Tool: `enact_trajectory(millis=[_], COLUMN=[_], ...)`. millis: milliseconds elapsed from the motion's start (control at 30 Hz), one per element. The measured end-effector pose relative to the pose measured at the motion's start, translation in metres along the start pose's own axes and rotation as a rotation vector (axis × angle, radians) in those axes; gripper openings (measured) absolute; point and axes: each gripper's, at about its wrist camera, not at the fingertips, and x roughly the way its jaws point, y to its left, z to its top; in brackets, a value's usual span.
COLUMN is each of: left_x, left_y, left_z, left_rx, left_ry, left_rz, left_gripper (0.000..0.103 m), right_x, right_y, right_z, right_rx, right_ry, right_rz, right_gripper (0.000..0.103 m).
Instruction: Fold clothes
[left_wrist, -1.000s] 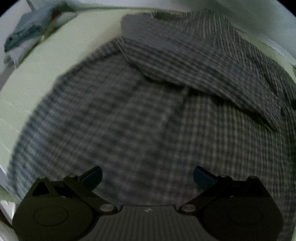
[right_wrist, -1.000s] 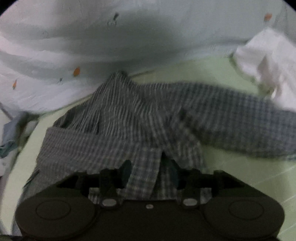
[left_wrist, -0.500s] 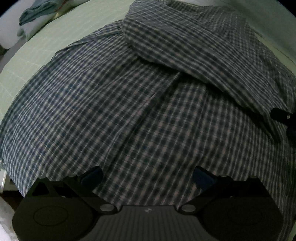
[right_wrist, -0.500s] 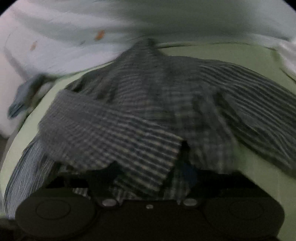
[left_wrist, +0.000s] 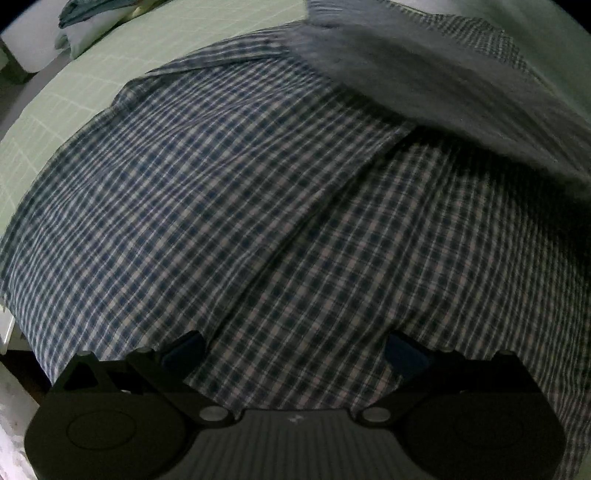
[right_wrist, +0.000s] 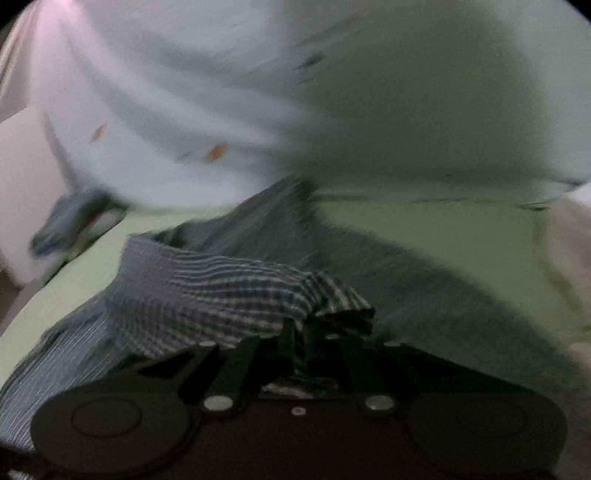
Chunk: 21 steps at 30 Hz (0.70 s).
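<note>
A blue and white checked shirt (left_wrist: 258, 206) lies spread on a pale green mat (left_wrist: 85, 74) and fills the left wrist view. My left gripper (left_wrist: 295, 354) is open, low over the shirt's near part, with nothing between its fingers. A sleeve (left_wrist: 424, 88) lies folded across the shirt's upper right, blurred. In the right wrist view my right gripper (right_wrist: 301, 332) is shut on the end of that sleeve (right_wrist: 229, 288) and holds it lifted above the shirt (right_wrist: 424, 295). This view is blurred by motion.
A folded blue-grey garment (left_wrist: 96, 11) sits on a white block at the mat's far left corner; it also shows in the right wrist view (right_wrist: 62, 225). A white sheet with small orange marks (right_wrist: 221, 110) rises behind the mat. Pale cloth (right_wrist: 569, 240) lies at the right.
My right gripper has closed on the sleeve end and lifted it across the shirt. My left gripper has moved closer to the shirt and stayed open.
</note>
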Motion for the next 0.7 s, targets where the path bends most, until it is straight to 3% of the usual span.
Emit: enact_trajectory(millis=[100,233,367,433,467,500,533,600,700], left_x=[0.003,0.004,0.006,0.007,0.007,0.007,0.008,0.009,0.010], left_y=[-0.001,-0.002,-0.003,-0.004,-0.004,-0.004,-0.004,-0.005,-0.006], left_z=[0.007,0.012,0.015,0.016,0.017,0.018,0.019,0.021,0.024], left_rx=[-0.008,-0.013,-0.014,-0.012,-0.009,-0.006,-0.002,0.005,0.026], left_ry=[0.007,0.015,0.016,0.016,0.015,0.014,0.013,0.012,0.010], left_rz=[0.003,0.004,0.003,0.001,-0.001,-0.003,-0.005,-0.008,-0.018], left_gripper=[0.103,0.103,0.103,0.103,0.103,0.103,0.103,0.103,0.103], right_x=[0.000,0.002,0.004,-0.001,-0.004,-0.007,-0.010,-0.017,-0.031], right_y=[-0.035,-0.063,-0.061,-0.063,-0.063,-0.062,-0.063,-0.061,-0.054], right_z=[0.001,-0.011,-0.025,-0.029,-0.030,-0.031,-0.032,-0.031,-0.032], right_rx=[0.041,0.093,0.079,0.087,0.091,0.094,0.097,0.100,0.113], right_ry=[0.011,0.075,0.133,0.147,0.143,0.133,0.124,0.096,0.034], right_rz=[-0.091,-0.149,-0.201,-0.219,-0.236,-0.251,-0.264,-0.259,-0.231], right_gripper=[0.004,0.007,0.014,0.032,0.052,0.063,0.065,0.084,0.103])
